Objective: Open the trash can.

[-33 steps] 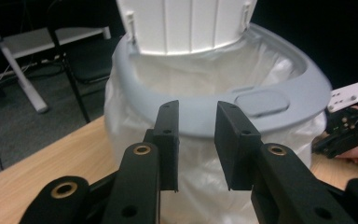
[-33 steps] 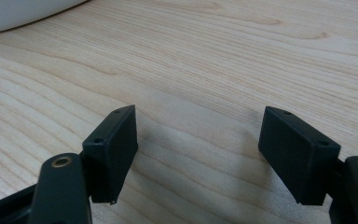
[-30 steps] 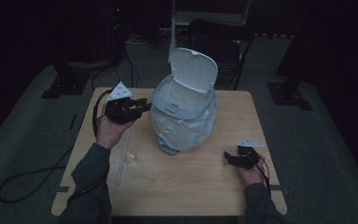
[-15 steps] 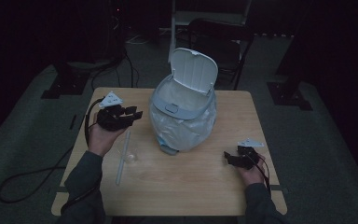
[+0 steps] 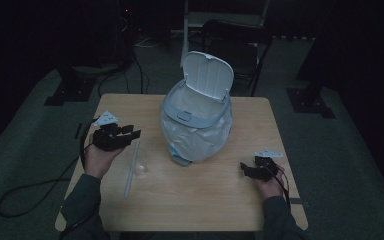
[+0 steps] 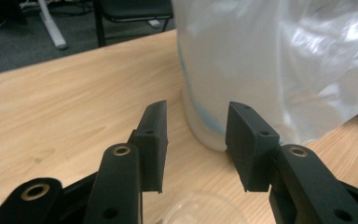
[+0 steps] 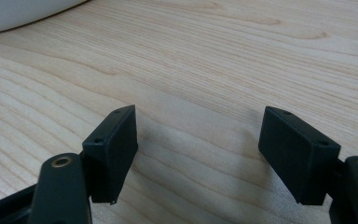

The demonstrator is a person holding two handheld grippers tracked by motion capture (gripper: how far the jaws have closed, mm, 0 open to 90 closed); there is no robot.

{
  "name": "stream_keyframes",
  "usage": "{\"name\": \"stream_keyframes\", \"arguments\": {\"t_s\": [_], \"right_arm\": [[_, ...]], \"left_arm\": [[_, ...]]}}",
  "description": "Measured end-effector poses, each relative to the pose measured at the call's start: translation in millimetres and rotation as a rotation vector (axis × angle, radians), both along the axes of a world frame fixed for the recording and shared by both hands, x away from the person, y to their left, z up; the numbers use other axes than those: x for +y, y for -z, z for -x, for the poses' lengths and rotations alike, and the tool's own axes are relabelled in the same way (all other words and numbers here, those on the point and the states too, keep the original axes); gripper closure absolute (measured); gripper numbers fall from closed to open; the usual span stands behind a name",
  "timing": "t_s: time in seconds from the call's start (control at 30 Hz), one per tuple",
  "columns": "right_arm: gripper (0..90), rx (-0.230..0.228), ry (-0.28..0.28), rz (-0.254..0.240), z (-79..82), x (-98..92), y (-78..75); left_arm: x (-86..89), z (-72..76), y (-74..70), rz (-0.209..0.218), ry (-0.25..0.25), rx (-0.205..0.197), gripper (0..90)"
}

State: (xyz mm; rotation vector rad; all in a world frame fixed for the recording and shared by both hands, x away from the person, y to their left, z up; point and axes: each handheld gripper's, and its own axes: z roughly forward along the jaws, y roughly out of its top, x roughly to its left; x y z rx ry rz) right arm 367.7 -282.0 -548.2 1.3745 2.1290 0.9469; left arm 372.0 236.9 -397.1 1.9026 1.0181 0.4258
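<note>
Left gripper [image 5: 132,134] held low over the left part of the table [image 5: 220,200], jaws pointing right toward the bin [image 5: 195,130] — not touching it. Its jaws have just been opening; in the left gripper view they stand parted with nothing between them, bare wood showing in the gap. Bin sits at table centre, toward the far edge, white lid [image 5: 209,75] tipped up and back, a translucent plastic liner bag [image 6: 279,60] draped down over its outside. A small clear cup [image 5: 141,169] lies on the table just near of the left gripper, touching or just beside a long pale straw [image 5: 130,167] that runs near-to-far. Right gripper [image 5: 245,169] rests at the near right of the table, well apart from the bin — jaws spread wide, empty, over bare wood.
</note>
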Motion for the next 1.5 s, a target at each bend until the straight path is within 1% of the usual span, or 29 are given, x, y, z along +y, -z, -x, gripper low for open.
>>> {"name": "stream_keyframes", "arguments": {"t_s": [0.37,0.73,1.03,1.27,1.5], "right_arm": [[27.1,0.000,0.000,0.001,0.0,0.0,0.0],[27.1,-0.001,-0.002,0.002,0.0,-0.2,0.1],[27.1,-0.001,-0.002,0.003,-0.1,-0.2,0.1],[27.1,-0.001,-0.001,0.003,0.0,-0.2,0.1],[27.1,-0.001,-0.001,0.002,-0.1,-0.2,0.1]], "left_arm": [[21.8,9.5,22.4,0.009,-0.062,0.043,57.4],[36.0,19.3,44.3,0.030,-0.099,0.086,54.5],[43.7,27.7,53.7,0.038,-0.118,0.108,54.5],[42.0,32.5,59.8,0.050,-0.115,0.124,54.3],[38.5,32.5,60.6,0.053,-0.106,0.131,54.1]]}}
